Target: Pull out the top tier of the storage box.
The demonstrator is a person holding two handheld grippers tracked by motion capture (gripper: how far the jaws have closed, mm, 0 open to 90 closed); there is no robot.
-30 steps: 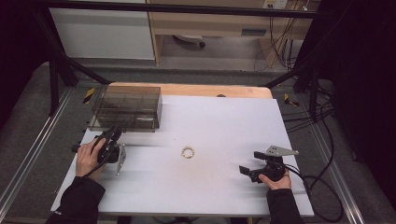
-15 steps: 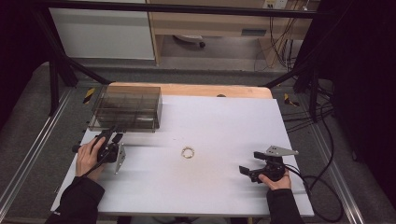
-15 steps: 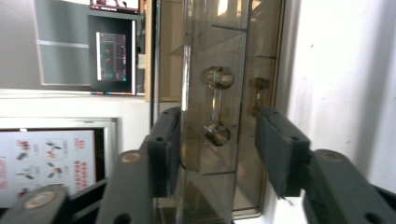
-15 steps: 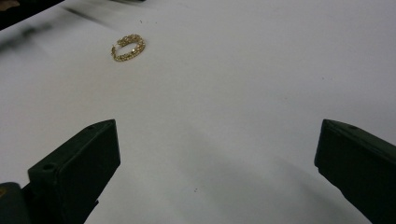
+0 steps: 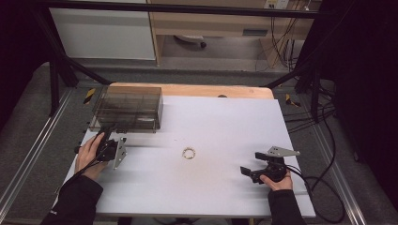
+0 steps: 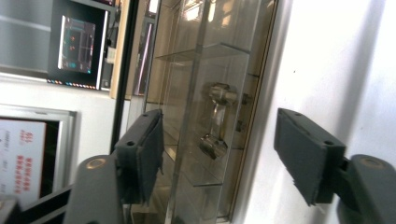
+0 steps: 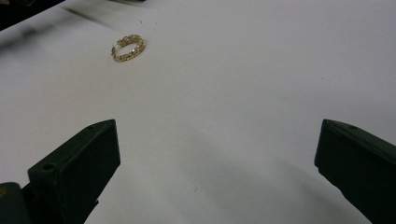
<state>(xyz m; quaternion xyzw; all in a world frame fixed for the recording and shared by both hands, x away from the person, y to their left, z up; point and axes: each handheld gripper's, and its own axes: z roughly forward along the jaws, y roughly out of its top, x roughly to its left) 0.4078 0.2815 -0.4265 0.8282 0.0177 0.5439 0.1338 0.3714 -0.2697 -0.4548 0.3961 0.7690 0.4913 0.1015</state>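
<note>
White tabletop, dim lab behind. Left gripper jaws spread, aimed at smoked acrylic box and its metal handle. Right gripper spread, empty. Gold bracelet mid-table: likely light, slippery; pinch across its band.

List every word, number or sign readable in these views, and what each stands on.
None can be read.
White sign behind the left gripper: red lettering, too blurred to read.
Screen beyond the clear box: coloured marks, too small to read.
Yellow-black tags on the frame: stripes, no text.
Bracelet and table: no writing.
</note>
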